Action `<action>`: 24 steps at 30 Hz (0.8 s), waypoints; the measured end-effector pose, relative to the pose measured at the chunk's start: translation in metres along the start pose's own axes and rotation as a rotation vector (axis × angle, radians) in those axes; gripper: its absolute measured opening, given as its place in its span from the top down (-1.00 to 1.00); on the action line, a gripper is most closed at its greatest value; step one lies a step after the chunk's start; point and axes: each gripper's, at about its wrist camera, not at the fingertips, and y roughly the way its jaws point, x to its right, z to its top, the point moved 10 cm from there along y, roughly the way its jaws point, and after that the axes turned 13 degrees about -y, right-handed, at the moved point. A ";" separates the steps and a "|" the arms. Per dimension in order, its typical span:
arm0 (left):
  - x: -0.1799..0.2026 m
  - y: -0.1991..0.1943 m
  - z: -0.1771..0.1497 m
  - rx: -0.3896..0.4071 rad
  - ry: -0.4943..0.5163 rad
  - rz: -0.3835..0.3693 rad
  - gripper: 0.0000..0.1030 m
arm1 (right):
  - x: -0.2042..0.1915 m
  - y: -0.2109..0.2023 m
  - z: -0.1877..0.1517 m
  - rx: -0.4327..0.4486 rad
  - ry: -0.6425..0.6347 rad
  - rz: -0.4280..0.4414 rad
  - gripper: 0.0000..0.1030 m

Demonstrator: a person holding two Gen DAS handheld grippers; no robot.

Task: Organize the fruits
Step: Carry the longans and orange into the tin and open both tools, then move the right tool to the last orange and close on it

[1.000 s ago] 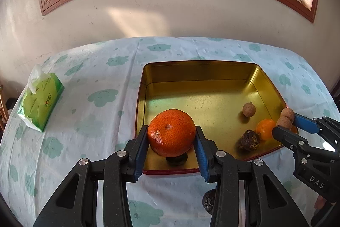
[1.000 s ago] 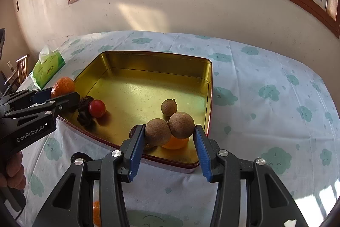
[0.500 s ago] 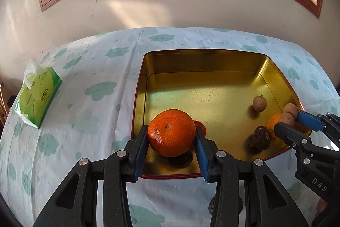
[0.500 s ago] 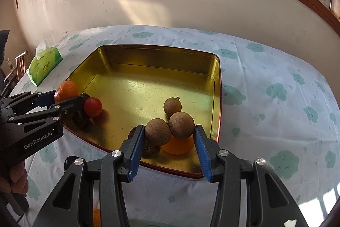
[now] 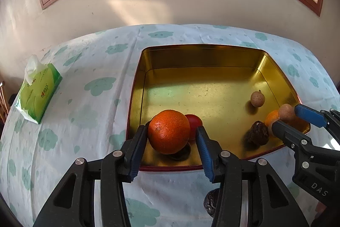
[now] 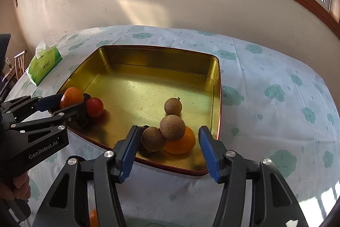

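**A:** What's the left gripper [image 5: 171, 130] doing?

**B:** I see its jaws spread. The big orange [image 5: 169, 131] sits between them, against the left pad. There's a gap to the right pad, and through it I see a red tomato [image 5: 194, 126] just beyond. A dark fruit [image 5: 180, 155] lies under the orange. All of it is just inside the near wall of the gold tin tray [image 5: 201, 61].

**A:** And the right gripper [image 6: 169, 128]?

**B:** Spread too. Two longans [image 6: 172, 128] touch each other between the jaws, the left one close to the left pad, the other well clear of the right pad. They rest on a small orange [image 6: 181, 143] in the tray's near corner. A third longan [image 6: 172, 106] lies just beyond the jaws.

**A:** Anything outside the tray?

**B:** A green tissue pack [image 5: 38, 95] on the counter [image 5: 85, 120], well off to the left of the left jaws, and a wrinkled dark fruit [image 5: 210, 203] on the cloth beneath them.
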 end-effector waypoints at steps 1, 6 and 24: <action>0.000 -0.003 0.000 0.007 0.002 0.000 -0.01 | 0.000 -0.002 0.000 0.002 0.000 0.000 -0.07; 0.002 -0.024 -0.007 0.033 0.012 -0.009 -0.04 | -0.005 -0.021 -0.003 0.018 -0.002 -0.007 -0.07; -0.034 -0.087 -0.105 0.031 -0.032 0.017 -0.06 | -0.049 -0.090 -0.093 0.008 0.024 0.031 -0.08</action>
